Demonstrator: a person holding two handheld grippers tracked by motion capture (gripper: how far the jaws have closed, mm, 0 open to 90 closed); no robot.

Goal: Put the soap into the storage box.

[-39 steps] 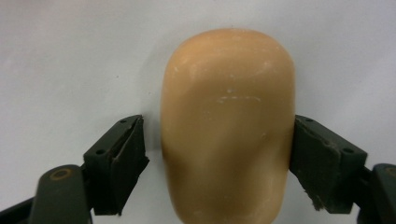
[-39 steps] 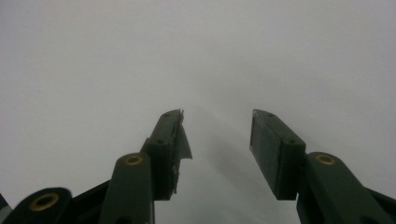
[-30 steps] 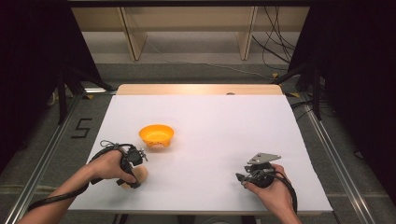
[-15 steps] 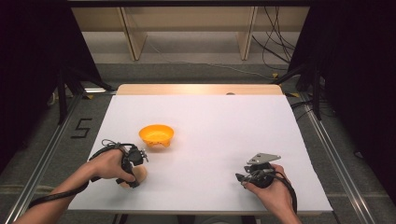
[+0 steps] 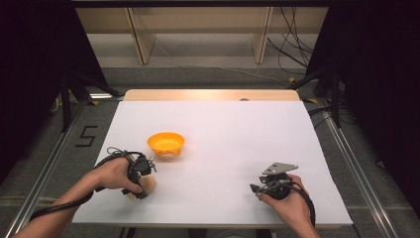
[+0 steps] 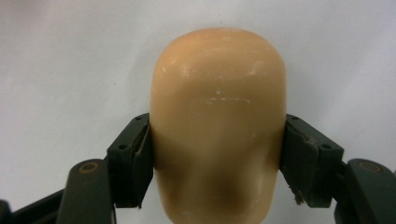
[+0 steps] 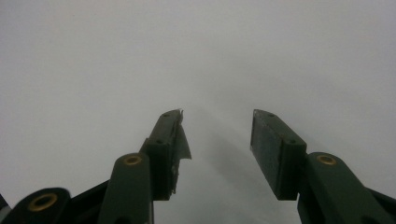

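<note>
The left gripper (image 6: 217, 154) was clamped on a tan, rounded, loaf-shaped object (image 6: 218, 121), one black jaw pressed flat against each of its long sides, so that the object's domed end stuck out past the fingertips over the white surface. From the high view, the left gripper (image 5: 140, 179) sat near the front-left corner of the white table (image 5: 228, 139), the person's left hand (image 5: 115, 173) wrapped over it, and the tan object (image 5: 146, 185) showed just beneath the hand, low against the tabletop; whether it rested on the surface or hung just above it could not be told. An orange bowl (image 5: 166, 144) stood upright close beyond the left hand, toward the far edge, apart from the gripper.

The right gripper (image 7: 216, 140) had its jaws spread apart with nothing between them, only bare white tabletop ahead. In the high view the right gripper (image 5: 257, 188) lay near the front edge toward the right corner, held in the right hand (image 5: 287, 201), well apart from the bowl and the tan object.
</note>
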